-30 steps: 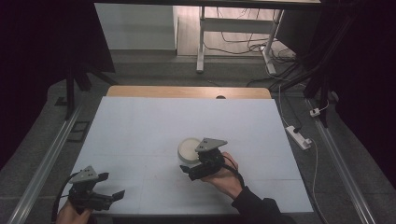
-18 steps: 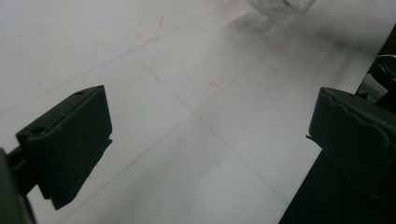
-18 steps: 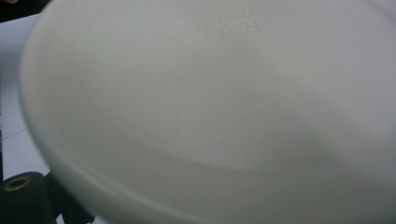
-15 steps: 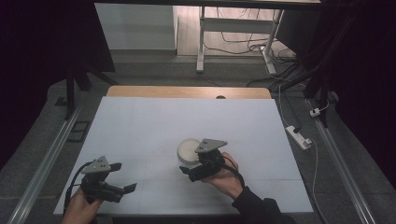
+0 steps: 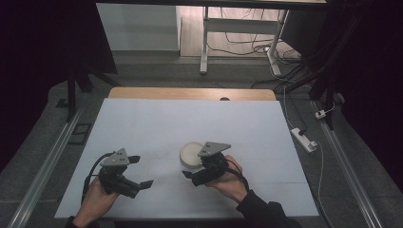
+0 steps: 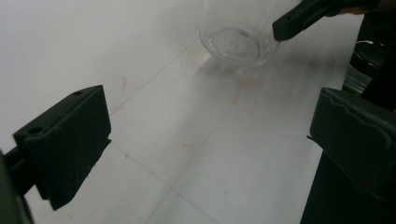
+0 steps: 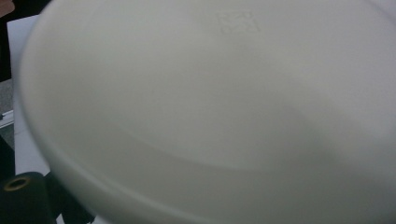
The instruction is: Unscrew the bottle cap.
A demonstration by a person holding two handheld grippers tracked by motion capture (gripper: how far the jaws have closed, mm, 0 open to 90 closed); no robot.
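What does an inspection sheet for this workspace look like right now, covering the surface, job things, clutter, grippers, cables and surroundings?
Surface: white table with faint red marks near the bowl; wooden strip along the far edge.
Job's things: one whitish bowl, upright on the table, looks empty.
Clutter: nothing seen on the table.
Grippers: left gripper open, over bare table, apart from the bowl. Right gripper at the bowl's near side, one finger beside it; whether it grips the bowl cannot be told.
Cables: black cable loops from the left gripper; power strip and loose wires on the floor to the right and behind.
Surroundings: grey floor, metal rails on both sides, white stand legs beyond the table, dark edges.
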